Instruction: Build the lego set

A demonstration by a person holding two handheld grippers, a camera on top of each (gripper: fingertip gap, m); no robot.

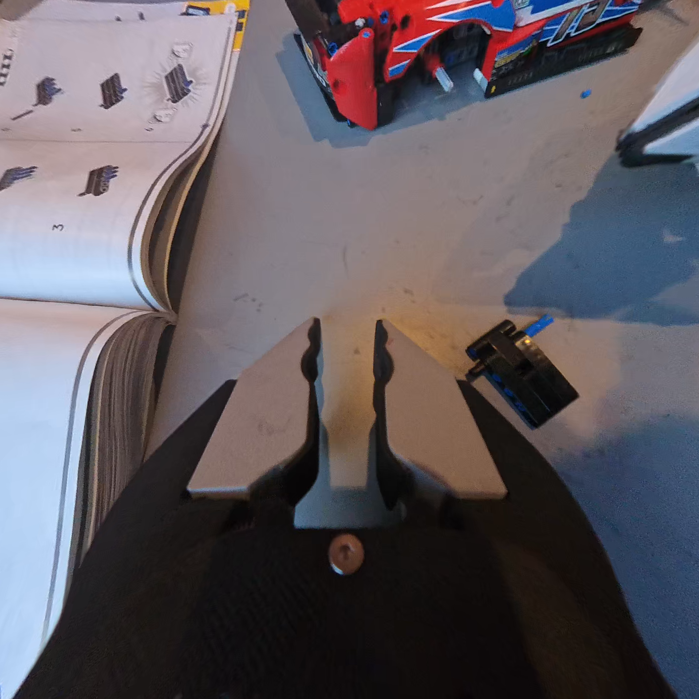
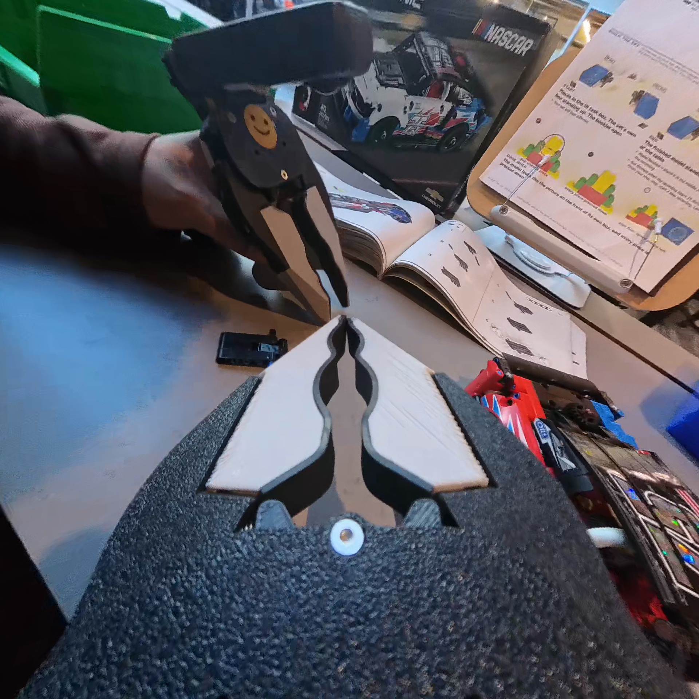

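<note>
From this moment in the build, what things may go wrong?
1. The left gripper is open and empty; the small black assembly lies off to its right, so closing now would probably miss.
2. Its blue pin sticks out and might pop loose if knocked.

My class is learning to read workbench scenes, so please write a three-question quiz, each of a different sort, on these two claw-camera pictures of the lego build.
1. True or false: the left claw holds the small black lego sub-assembly.
2. Multiple choice: the open instruction booklet lies, in the left wrist view, A) left of the left claw, B) right of it, C) under the red car model.
3. Fill in: the right claw's fingertips are ____ (apart / together).

Key
1. False: it lies on the table, to the right of the open, empty claw.
2. A.
3. Together; nothing shows between them.
</note>
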